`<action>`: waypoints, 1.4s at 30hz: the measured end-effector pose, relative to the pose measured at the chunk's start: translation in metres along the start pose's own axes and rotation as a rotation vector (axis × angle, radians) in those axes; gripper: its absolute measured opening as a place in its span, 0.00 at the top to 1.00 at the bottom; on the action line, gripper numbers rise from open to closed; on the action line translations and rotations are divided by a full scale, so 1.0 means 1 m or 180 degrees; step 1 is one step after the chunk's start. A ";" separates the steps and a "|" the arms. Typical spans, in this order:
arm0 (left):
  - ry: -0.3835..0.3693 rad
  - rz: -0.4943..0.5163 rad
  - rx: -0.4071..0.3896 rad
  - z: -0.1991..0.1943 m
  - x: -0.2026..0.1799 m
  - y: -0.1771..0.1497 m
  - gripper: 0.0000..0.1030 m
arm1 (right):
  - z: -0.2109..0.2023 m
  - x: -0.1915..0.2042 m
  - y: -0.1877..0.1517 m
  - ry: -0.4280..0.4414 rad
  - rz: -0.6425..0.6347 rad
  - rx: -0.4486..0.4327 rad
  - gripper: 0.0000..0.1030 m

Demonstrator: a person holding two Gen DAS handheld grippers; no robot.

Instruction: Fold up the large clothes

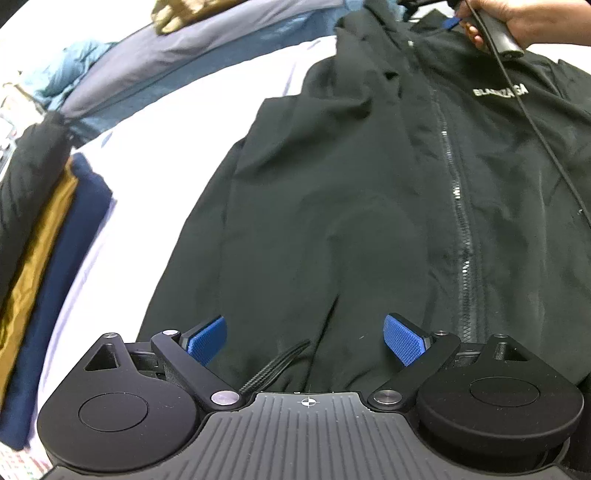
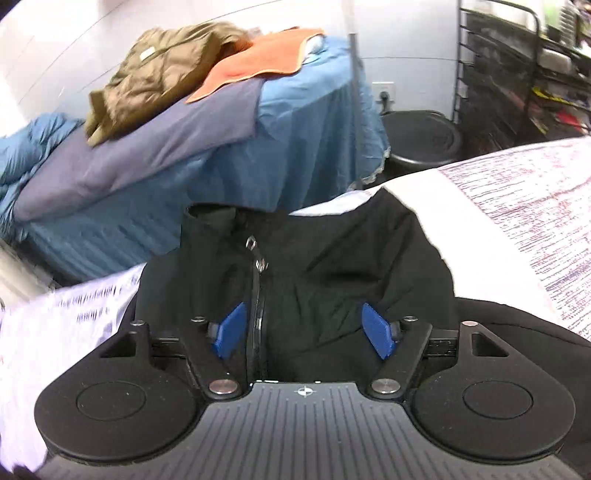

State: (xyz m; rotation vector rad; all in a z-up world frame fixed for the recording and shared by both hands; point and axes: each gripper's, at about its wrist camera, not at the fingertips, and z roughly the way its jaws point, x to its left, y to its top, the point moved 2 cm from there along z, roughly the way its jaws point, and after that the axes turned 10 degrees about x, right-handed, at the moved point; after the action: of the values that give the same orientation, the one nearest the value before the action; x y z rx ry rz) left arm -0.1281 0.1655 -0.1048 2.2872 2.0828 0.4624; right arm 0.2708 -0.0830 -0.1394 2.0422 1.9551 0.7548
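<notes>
A black zip-up jacket (image 1: 351,184) lies spread front-up on a white sheet, its zipper (image 1: 458,206) running down the middle and white lettering on the chest. My left gripper (image 1: 304,338) hovers over the jacket's lower part, open, with its blue pads wide apart and only flat cloth below. My right gripper (image 2: 306,328) is open above the jacket's collar end (image 2: 332,258), the zipper pull (image 2: 260,264) just ahead of its left pad. In the left wrist view a hand (image 1: 517,18) holds that right gripper at the jacket's far end.
A stack of folded clothes (image 1: 44,258) in black, tan and navy sits at the left edge. Beyond the sheet (image 2: 517,221) is a blue-covered bed with an olive jacket (image 2: 159,74) and an orange cloth (image 2: 258,62). A black stool (image 2: 421,136) and a metal rack (image 2: 498,74) stand behind.
</notes>
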 end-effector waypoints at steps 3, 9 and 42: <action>-0.0006 0.0111 -0.0133 -0.003 -0.008 0.007 0.00 | -0.014 0.002 -0.021 0.0018 -0.0197 -0.0135 0.21; -0.0093 0.0406 -0.0365 -0.007 -0.026 0.027 0.00 | -0.059 0.013 -0.063 0.0233 -0.0806 -0.0264 0.14; -0.0076 0.0483 -0.0499 0.035 0.030 0.094 0.57 | -0.129 0.005 -0.323 -0.0554 -0.0425 0.0839 0.03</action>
State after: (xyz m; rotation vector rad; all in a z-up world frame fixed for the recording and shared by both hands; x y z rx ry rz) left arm -0.0271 0.1908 -0.1132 2.3553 1.7996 0.5774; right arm -0.0733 -0.0727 -0.1875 2.0103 2.1563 0.2925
